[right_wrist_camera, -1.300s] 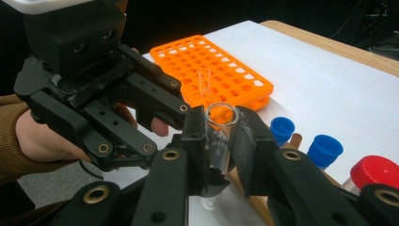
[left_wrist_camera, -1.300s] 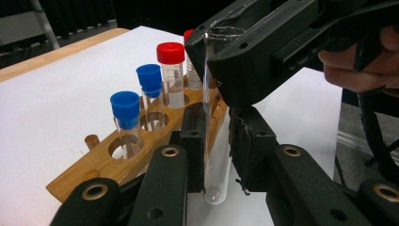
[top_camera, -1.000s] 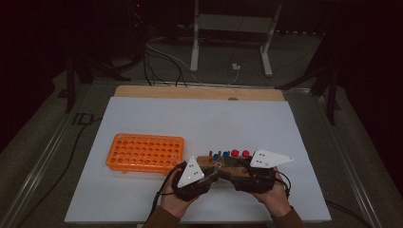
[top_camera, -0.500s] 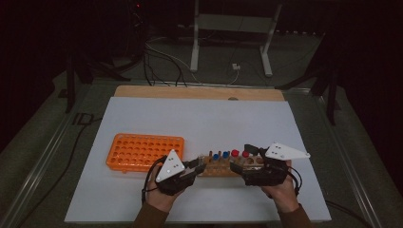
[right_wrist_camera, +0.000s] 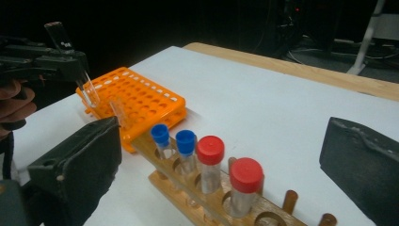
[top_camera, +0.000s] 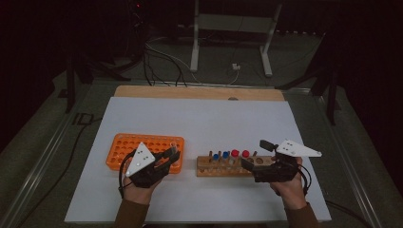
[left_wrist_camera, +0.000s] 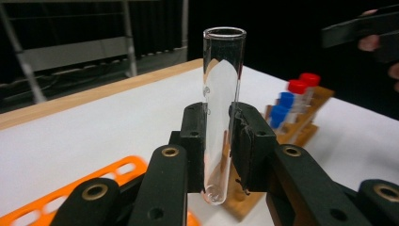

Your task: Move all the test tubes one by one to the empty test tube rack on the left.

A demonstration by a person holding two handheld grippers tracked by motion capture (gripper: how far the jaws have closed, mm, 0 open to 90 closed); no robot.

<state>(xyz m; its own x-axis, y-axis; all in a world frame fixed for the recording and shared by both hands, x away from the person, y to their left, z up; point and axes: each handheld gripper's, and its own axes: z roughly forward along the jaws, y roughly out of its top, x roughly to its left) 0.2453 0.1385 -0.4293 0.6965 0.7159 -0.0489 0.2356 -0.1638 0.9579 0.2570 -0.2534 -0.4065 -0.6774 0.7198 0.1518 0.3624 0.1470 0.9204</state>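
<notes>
Left gripper view shows my left gripper [left_wrist_camera: 221,150] clamped on one clear test tube [left_wrist_camera: 222,94], its long axis upright, open mouth up, rounded end down, above the orange rack's [top_camera: 121,147] right end. My right gripper [top_camera: 255,156] has just been opening; its jaws stand wide with nothing pressed, by the wooden rack [right_wrist_camera: 211,207]. I count two blue-capped tubes [right_wrist_camera: 161,134] and two red-capped tubes [right_wrist_camera: 210,149].

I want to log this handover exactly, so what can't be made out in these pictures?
- Glass tube, left gripper view: its middle is hidden by the left gripper.
- Orange rack, high view: near right corner hidden by that gripper.
- Wooden rack, right gripper view: near end cut off by the frame's bottom edge.
</notes>
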